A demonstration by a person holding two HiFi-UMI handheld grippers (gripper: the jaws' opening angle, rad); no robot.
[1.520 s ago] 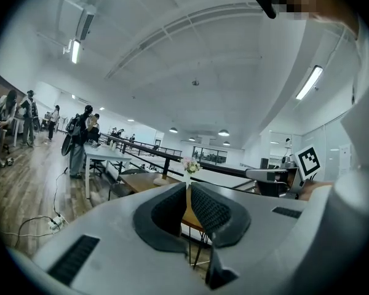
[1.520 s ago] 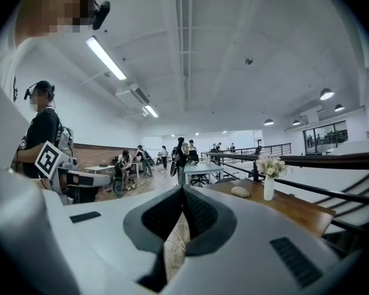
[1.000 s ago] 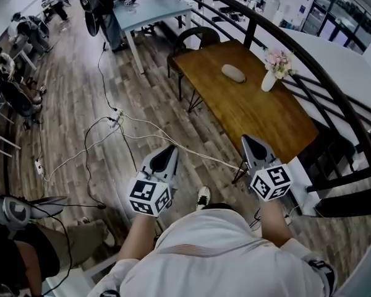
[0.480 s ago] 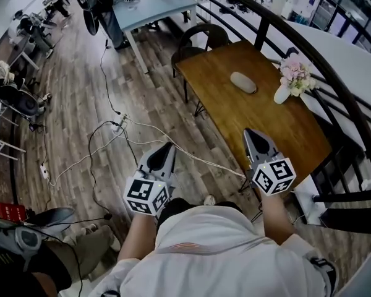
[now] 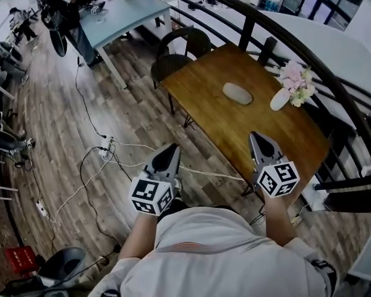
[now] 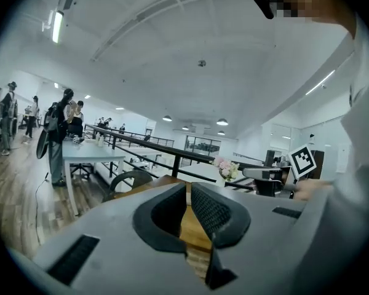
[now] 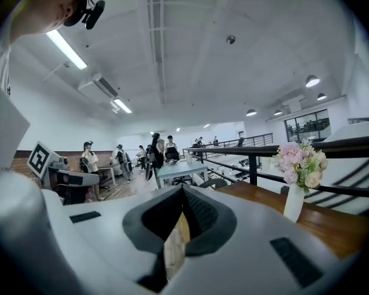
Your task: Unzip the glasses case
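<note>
The glasses case (image 5: 237,93), a grey oval pouch, lies on the brown wooden table (image 5: 210,113) in the head view, far ahead of both grippers. My left gripper (image 5: 171,148) hangs over the wooden floor, left of the table's near corner, jaws shut and empty. My right gripper (image 5: 258,136) hovers above the table's near edge, also shut with nothing between its jaws. In the left gripper view the left gripper (image 6: 187,187) points along the table. In the right gripper view the right gripper (image 7: 183,190) aims past the table top. The case is hidden in both gripper views.
A white vase with pink flowers (image 5: 295,82) stands right of the case. A black chair (image 5: 180,44) sits at the table's far end, a light blue table (image 5: 123,10) beyond it. Cables and a power strip (image 5: 105,151) cross the floor. A black railing (image 5: 309,51) runs behind the table.
The wooden table and case have come closer and more central in the head view. Both grippers have moved forward with the person, still shut.
</note>
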